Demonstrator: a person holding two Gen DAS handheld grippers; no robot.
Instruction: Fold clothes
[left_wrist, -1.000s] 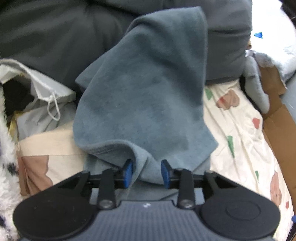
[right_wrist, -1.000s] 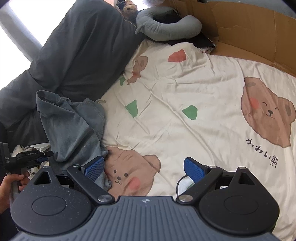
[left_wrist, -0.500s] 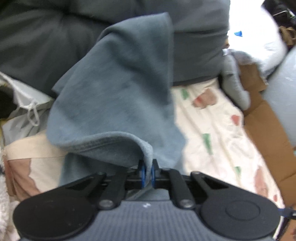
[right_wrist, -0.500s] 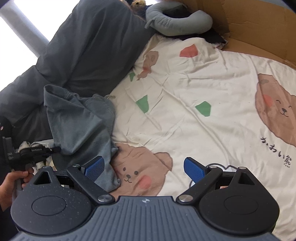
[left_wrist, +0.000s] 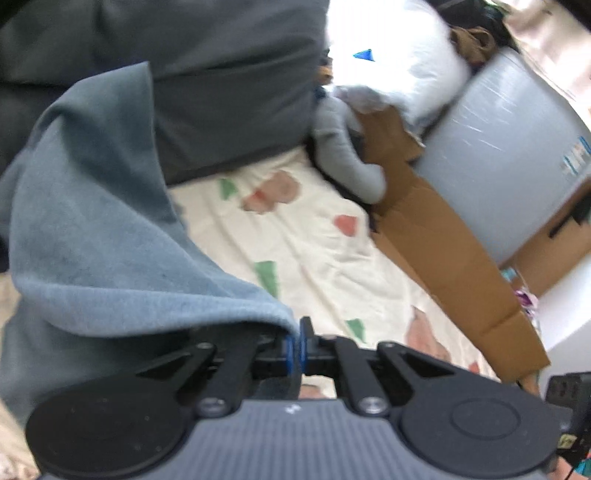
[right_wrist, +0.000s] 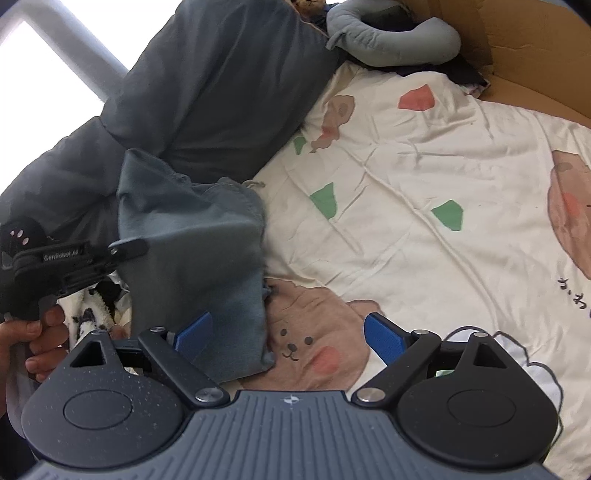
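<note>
1. Bed sheet (right_wrist: 424, 206), cream with a bear print, is the work surface. It's bare across the middle and toward the right gripper's far side; dark grey duvet (right_wrist: 207, 92) is bunched along the far edge.
2. Garment (right_wrist: 192, 236): blue-grey, soft fleece-like fabric, crumpled, no flat panel showing. It hangs in a drape at the sheet's left edge, lower end bunched on the sheet.
3. Key relation: the drape runs top to bottom from the left gripper's pinch down to the sheet, and its lower hem lies just beside the right gripper's near finger (right_wrist: 194, 330). My read is the right hand is nearer the free end.
4. Left gripper (left_wrist: 294, 349): clamped on a hem corner of the garment (left_wrist: 103, 236), jaws having just closed; cloth visibly pinched between the blue pads.
5. Right gripper (right_wrist: 286, 334): jaws spread wide, nothing between them, over the bear face.
</note>
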